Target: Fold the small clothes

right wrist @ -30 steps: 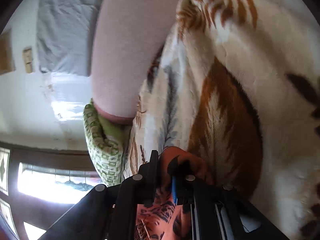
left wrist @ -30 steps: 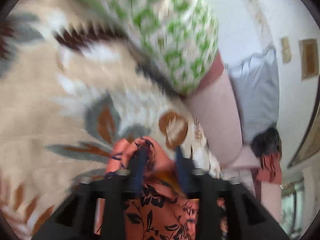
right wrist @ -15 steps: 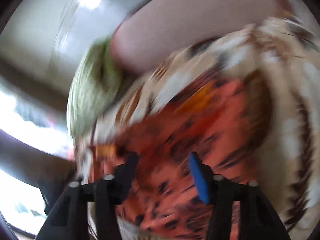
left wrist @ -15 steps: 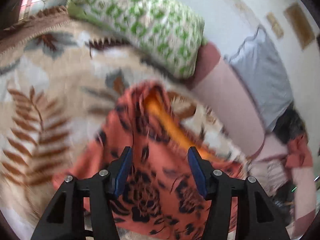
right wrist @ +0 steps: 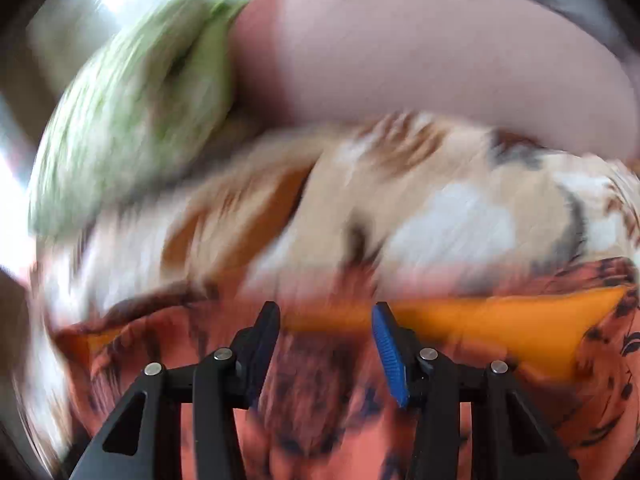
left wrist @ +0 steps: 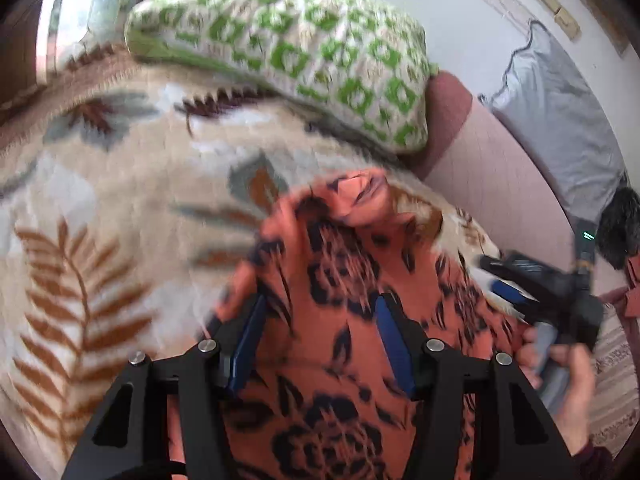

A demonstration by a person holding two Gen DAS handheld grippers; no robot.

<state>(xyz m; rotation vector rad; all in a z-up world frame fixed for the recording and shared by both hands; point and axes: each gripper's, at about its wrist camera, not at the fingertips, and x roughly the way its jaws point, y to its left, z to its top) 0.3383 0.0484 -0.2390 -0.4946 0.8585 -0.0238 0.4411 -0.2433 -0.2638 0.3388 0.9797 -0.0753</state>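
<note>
Bed (left wrist: 500, 184): pink mattress, largest item in my left wrist view, carrying everything below.

Blanket (left wrist: 120, 208): cream fleece with rust fern leaves and grey-blue blooms, spread over the mattress; it shows blurred in my right wrist view.

Pillow (left wrist: 288, 52): green-and-white knit, lying on the blanket's far edge against the mattress.

Grey cushion (left wrist: 560, 120): propped against the wall beyond the bed.

Garment (left wrist: 360, 360): the task's piece, coral-orange with a dark floral print, lying on the blanket directly beneath both my grippers. An orange inner lining (right wrist: 520, 324) shows along its far edge in the right wrist view.

Left gripper (left wrist: 318, 320): blue-padded fingers stand about half apart, having just been opening. The garment lies under the gap; the pads press on nothing.

Right gripper (right wrist: 326, 324): fingers likewise about half apart, opened within the last second, hovering over the garment's lined edge and holding nothing. My left wrist view shows it at the right, carried in a hand (left wrist: 568, 392).

Containers: I see none I can identify in either view.
</note>
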